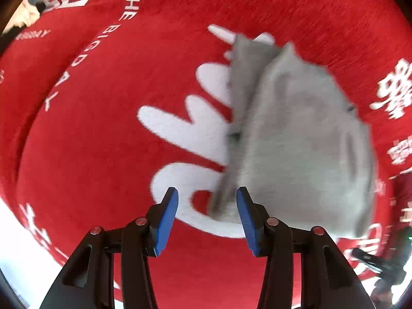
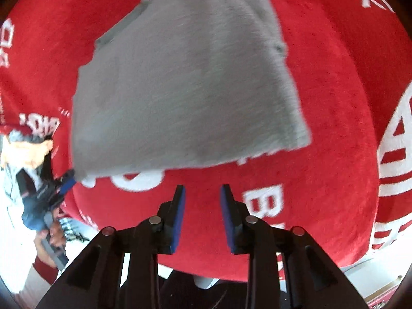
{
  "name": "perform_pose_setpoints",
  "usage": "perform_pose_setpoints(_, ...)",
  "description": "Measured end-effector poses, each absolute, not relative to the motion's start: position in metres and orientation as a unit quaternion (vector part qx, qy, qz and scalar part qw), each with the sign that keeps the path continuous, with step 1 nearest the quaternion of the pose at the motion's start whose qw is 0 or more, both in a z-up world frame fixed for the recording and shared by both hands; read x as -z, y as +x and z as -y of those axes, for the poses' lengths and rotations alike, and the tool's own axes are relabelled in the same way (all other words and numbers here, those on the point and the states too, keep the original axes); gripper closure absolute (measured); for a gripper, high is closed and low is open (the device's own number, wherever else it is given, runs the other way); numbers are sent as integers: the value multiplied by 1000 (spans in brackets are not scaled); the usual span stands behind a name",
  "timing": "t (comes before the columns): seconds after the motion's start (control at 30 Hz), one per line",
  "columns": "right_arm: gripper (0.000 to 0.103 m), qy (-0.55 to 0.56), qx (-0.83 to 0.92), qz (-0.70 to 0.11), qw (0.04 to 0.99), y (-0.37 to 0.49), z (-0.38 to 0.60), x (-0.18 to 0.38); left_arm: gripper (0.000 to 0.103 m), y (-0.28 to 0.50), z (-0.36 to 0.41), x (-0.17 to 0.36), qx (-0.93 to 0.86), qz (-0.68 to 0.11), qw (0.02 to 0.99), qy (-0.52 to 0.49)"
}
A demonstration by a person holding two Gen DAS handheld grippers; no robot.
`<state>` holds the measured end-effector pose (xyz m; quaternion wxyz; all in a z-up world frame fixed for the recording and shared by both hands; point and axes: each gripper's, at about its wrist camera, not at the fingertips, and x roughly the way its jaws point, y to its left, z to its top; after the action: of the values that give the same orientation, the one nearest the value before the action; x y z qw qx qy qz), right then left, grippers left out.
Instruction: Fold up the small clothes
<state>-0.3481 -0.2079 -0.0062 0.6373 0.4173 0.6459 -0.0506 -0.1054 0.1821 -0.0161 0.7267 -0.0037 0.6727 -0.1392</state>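
Cloth [image 1: 303,139]: grey, folded, lies on red blanket [image 1: 108,134], blurry.
L tongs [image 1: 207,207]: jaws apart, nothing held; cloth's near corner just ahead btwn tips, contact unclear.
R tongs [image 2: 203,198]: spread, empty; cloth [image 2: 185,77] ahead, apart.

Left claw [image 1: 207,221]: jaws apart, blue pads [image 1: 167,221] facing each other across a wide gap, pointing down and forward. Right claw [image 2: 203,217]: jaws also apart, narrower gap, nothing between the pads [image 2: 179,219]. In the right view, the left claw [image 2: 58,185] sits at far left, blurred, hand [image 2: 49,242] gripping its handle.
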Motion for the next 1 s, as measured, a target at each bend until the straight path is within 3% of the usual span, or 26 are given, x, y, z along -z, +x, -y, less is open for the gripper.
perform_pose_setpoints(0.3,72,376,-15,-648,662,-312,163,-11,53,-107,-188,25,150,-688,711,5)
perform_pose_setpoints(0.7,59,370,-26,-660,653,-295,137,-7,53,-121,-180,16,155,-693,704,11)
perform_pose_setpoints(0.9,58,373,-29,-661,651,-290,132,-4,53,-124,-171,17,161,-698,698,17)
perform_pose_setpoints(1.0,57,373,-34,-662,650,-288,129,-4,23,-126,-167,15,153,-690,707,23)
